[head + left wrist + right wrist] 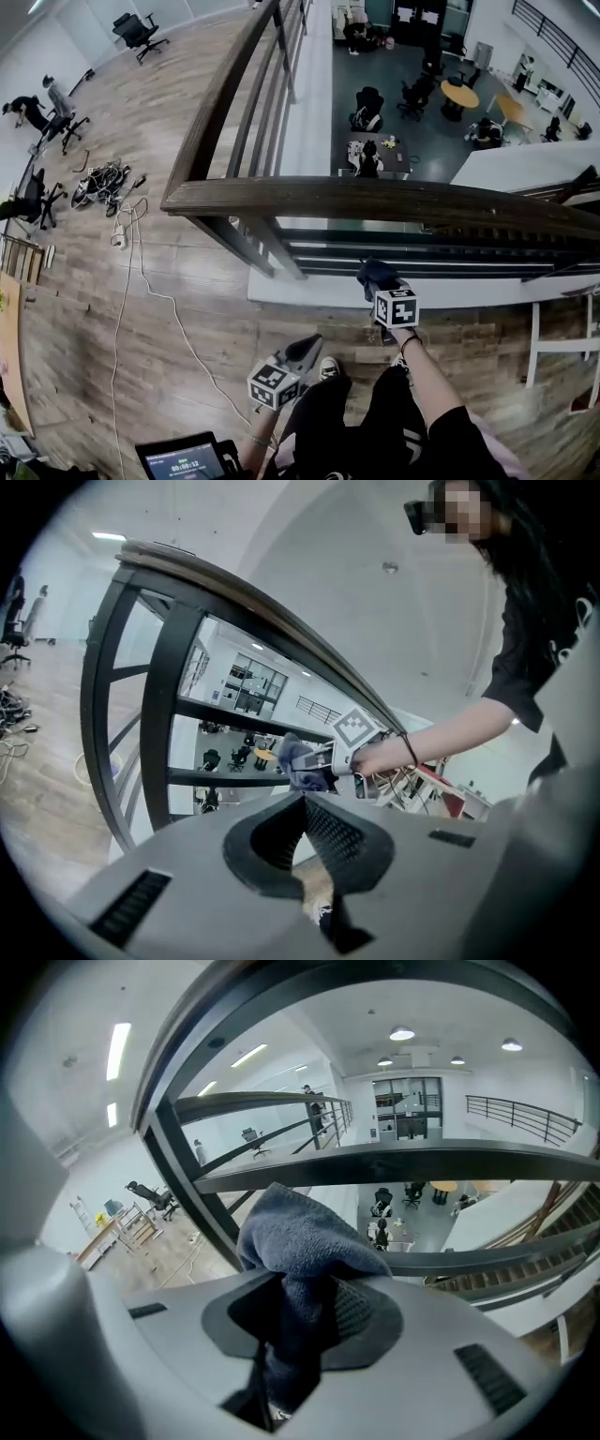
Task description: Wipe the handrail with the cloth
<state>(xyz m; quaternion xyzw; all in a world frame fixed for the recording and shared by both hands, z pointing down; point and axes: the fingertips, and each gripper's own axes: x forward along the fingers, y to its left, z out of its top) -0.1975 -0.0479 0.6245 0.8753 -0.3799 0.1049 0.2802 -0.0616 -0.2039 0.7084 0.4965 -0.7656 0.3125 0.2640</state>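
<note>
The brown wooden handrail (375, 199) crosses the head view and turns away at a corner on the left. My right gripper (378, 281) is below it on the near side, shut on a dark blue-grey cloth (375, 271). The cloth is apart from the rail. In the right gripper view the cloth (305, 1237) bulges out of the shut jaws, with the handrail (187, 1026) arching overhead. My left gripper (307, 349) hangs lower, near the person's knee, shut and empty. In the left gripper view the handrail (281, 616) curves above the cloth (298, 761).
Black metal bars (394, 248) run under the rail, and beyond them is a drop to a lower floor with desks (380, 150). Cables (103, 183) lie on the wooden floor at left. A tablet (183, 459) sits at the bottom edge. A white frame (562, 347) stands at right.
</note>
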